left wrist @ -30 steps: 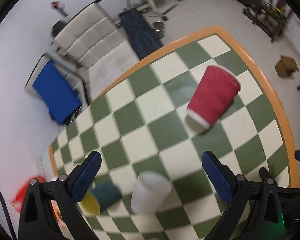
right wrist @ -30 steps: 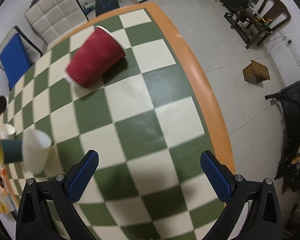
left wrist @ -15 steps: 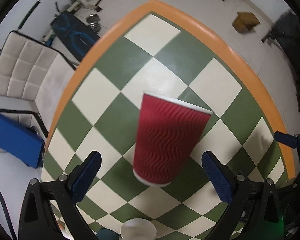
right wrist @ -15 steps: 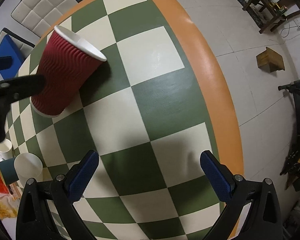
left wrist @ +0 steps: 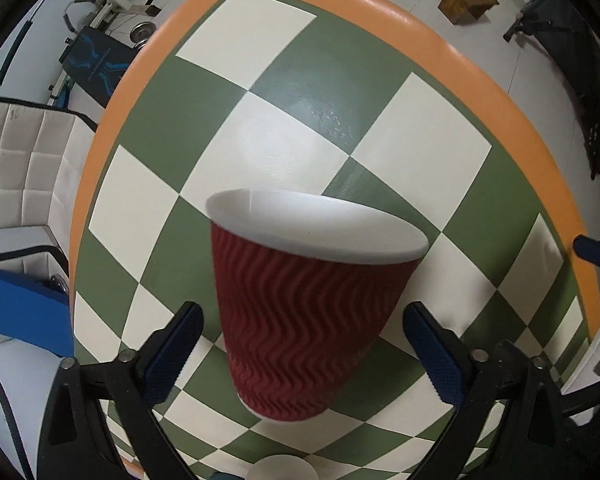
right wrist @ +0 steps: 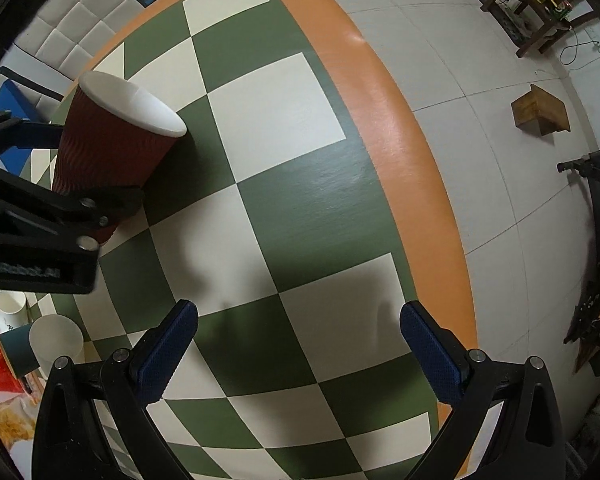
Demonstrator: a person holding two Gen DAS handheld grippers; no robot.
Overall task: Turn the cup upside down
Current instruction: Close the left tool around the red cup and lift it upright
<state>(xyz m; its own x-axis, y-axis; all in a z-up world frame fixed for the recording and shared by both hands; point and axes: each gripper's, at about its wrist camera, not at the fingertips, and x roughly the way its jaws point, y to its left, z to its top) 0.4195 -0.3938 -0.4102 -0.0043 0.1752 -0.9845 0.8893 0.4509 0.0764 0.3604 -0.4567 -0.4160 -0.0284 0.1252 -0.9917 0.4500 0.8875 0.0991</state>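
Note:
A red ribbed paper cup (left wrist: 300, 320) with a white rim stands upright on the green and cream checkered table (left wrist: 340, 92). My left gripper (left wrist: 298, 332) is open, with its blue-padded fingers on either side of the cup's lower body, apart from it. In the right wrist view the cup (right wrist: 112, 148) stands at the left with the left gripper's black frame in front of it. My right gripper (right wrist: 298, 340) is open and empty over bare table, to the right of the cup.
The table's orange rim (right wrist: 400, 152) curves close on the right, with floor beyond. A white cup (right wrist: 56, 340), a teal cup (right wrist: 16, 352) and another white cup (right wrist: 10, 306) sit at the left. A padded chair (left wrist: 24, 168) stands past the table.
My left gripper has moved in on the red cup, which now sits between its fingers and looks much larger. The right gripper has moved slightly closer to the table.

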